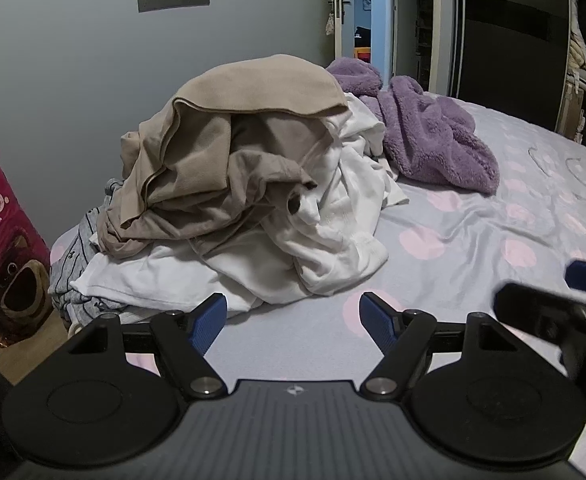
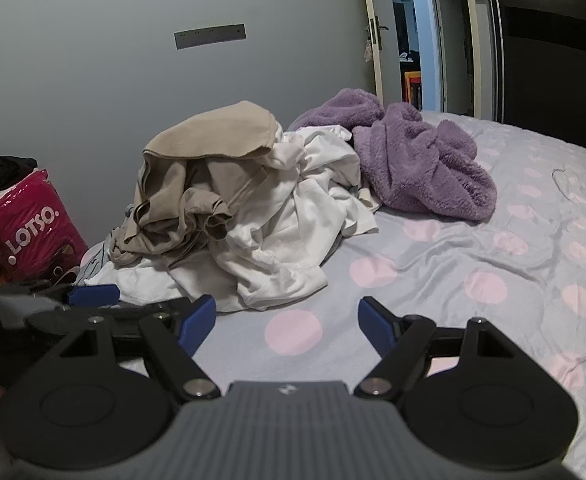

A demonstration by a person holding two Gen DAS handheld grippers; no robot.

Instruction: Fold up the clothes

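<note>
A heap of unfolded clothes lies on the bed's left side: beige garments (image 1: 221, 152) (image 2: 197, 176) on top, white ones (image 1: 325, 232) (image 2: 281, 236) under and in front, a grey striped piece (image 1: 73, 268) at the left edge. A fluffy purple garment (image 1: 429, 136) (image 2: 417, 160) lies behind to the right. My left gripper (image 1: 293, 320) is open and empty, just in front of the heap. My right gripper (image 2: 287, 322) is open and empty over the sheet, right of the left one; it also shows in the left wrist view (image 1: 565, 304).
The bed has a grey sheet with pink dots (image 1: 473, 240) (image 2: 473, 264). A pink LOTSO bag (image 1: 1, 240) (image 2: 37, 228) stands on the floor at the left by the grey wall. A door stands ajar (image 1: 363, 12) behind; a dark wardrobe (image 2: 549, 48) stands at the right.
</note>
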